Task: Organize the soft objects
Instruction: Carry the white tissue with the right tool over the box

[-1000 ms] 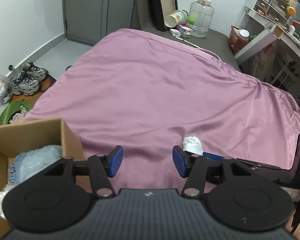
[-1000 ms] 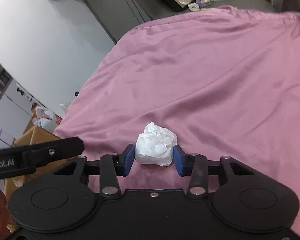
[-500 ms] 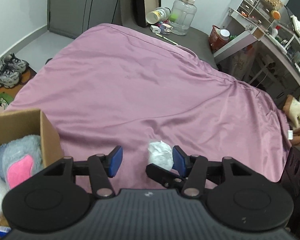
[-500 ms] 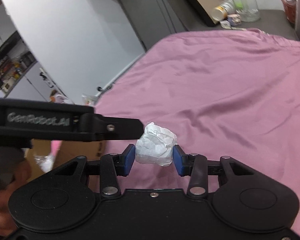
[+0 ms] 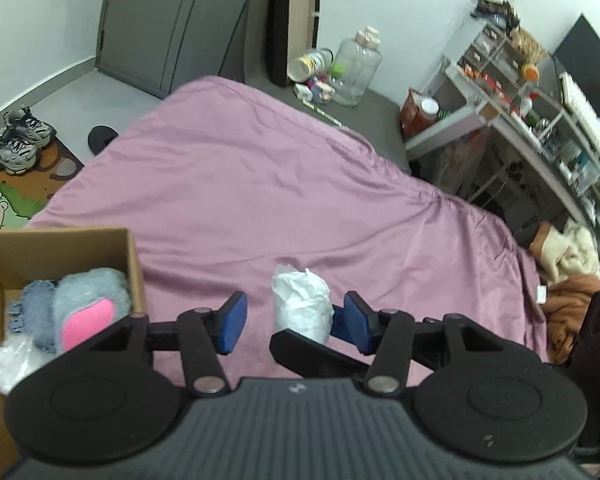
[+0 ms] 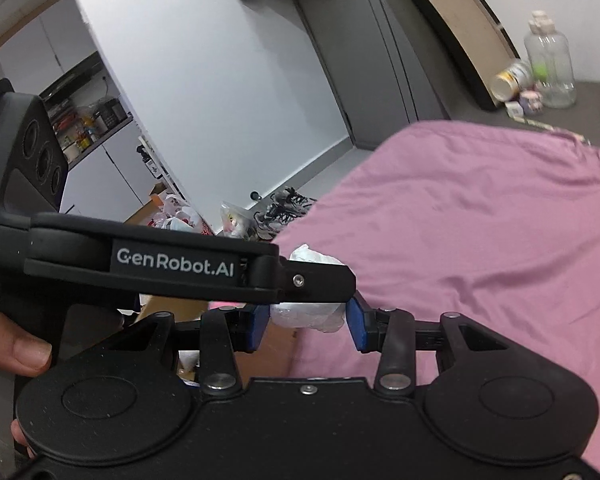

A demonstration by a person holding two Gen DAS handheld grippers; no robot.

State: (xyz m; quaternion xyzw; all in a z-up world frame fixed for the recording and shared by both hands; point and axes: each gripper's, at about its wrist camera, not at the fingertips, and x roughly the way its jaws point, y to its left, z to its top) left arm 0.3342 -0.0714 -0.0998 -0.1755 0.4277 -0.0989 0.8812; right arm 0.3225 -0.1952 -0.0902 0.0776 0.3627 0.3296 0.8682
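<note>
Above pink bedsheet [image 5: 284, 184], right gripper [image 6: 308, 322] clamps crumpled white tissue wad [image 5: 302, 306] between spread left gripper [image 5: 292, 320] pads, near cardboard box [image 5: 60, 244]. Risk: wad brushes left fingers, slips loose short of box.

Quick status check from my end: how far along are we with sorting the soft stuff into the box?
Done: the cardboard box already holds a grey-and-pink plush and a bluish cloth. In hand: the right gripper is clamped on a white crumpled wad; the left gripper is open. Left: dropping the wad in the box.
</note>
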